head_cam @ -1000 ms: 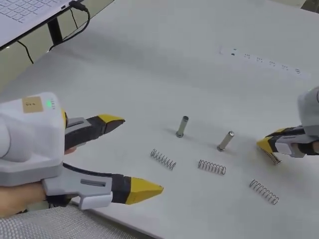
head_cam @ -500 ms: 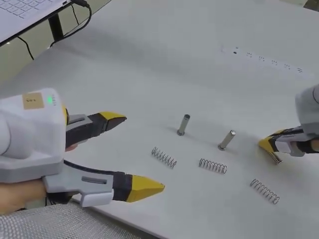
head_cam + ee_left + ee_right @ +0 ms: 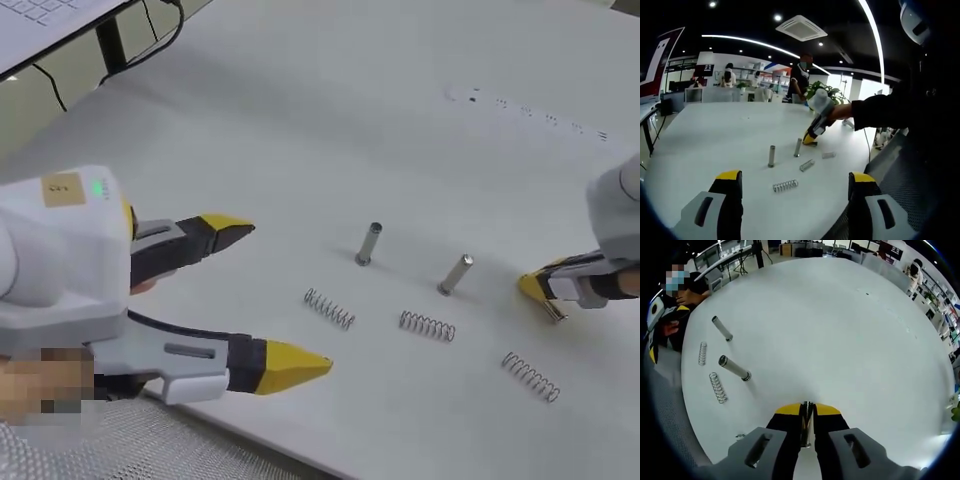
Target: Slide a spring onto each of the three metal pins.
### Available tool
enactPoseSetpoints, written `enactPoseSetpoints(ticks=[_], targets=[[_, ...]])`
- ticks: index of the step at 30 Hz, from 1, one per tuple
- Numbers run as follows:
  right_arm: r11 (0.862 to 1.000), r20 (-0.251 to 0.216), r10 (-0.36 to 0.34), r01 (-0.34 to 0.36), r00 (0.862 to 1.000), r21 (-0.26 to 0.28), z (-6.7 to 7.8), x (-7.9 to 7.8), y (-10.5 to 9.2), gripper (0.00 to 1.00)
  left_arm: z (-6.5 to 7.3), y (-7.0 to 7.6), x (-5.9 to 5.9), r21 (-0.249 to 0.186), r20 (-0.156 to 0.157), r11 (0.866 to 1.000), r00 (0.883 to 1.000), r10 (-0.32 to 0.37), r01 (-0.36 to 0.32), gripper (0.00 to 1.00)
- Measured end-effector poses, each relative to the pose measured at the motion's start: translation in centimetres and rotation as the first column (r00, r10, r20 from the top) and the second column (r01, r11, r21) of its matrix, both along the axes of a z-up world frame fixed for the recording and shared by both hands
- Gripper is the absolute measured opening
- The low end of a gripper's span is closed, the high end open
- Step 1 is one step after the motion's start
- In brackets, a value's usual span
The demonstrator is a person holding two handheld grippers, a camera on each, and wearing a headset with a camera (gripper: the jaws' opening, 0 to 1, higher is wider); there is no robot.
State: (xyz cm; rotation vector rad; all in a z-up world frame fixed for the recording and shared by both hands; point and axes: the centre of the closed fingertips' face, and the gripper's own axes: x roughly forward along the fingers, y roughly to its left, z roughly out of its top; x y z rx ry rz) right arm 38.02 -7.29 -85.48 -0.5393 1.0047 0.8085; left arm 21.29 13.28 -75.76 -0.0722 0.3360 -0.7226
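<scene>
Two metal pins [image 3: 368, 243] [image 3: 455, 274] stand upright on the white table [image 3: 300, 130]. Three springs [image 3: 329, 309] [image 3: 427, 325] [image 3: 530, 377] lie flat in a row in front of them. My right gripper [image 3: 535, 290] is at the right, low over the table, shut on a third metal pin [image 3: 806, 425] that pokes out between its yellow tips. My left gripper [image 3: 275, 298] hovers at the near left, open and holding nothing, pointing toward the nearest spring [image 3: 785, 186] and the pins [image 3: 771, 156] [image 3: 798, 147].
A laptop [image 3: 50, 20] on a stand with a black cable [image 3: 150, 50] sits at the far left corner. A white power strip [image 3: 530, 110] lies at the back right. The table's near edge runs just under my left gripper.
The head camera has shifted a little. Both grippers, the pins and the springs hold about the same places.
</scene>
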Motion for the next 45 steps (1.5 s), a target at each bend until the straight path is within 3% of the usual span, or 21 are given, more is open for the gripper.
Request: enactPoseSetpoints(ticks=[6,12,26,45], targets=[[1.000,0.012,-0.010,0.010,1.000,-0.004,0.2,0.0,0.1,0.06,0.0,0.0,0.0,0.004,0.000,1.000,1.000,-0.002,0.002,0.84],[0.999,0.046,-0.022,0.021,0.999,0.026,1.7,-0.1,0.4,0.06,0.1,-0.1,-0.1,0.000,0.003,1.000,1.000,-0.003,0.003,0.84],[0.997,0.078,-0.053,0.048,0.996,0.065,3.6,-0.9,0.4,0.06,0.2,-0.2,-0.1,-0.009,0.008,1.000,1.000,-0.014,0.014,0.84],[0.989,0.107,-0.100,0.087,0.989,0.118,4.7,-1.5,0.0,0.06,0.2,-0.4,-0.2,-0.003,0.007,1.000,1.000,-0.026,0.026,0.83]])
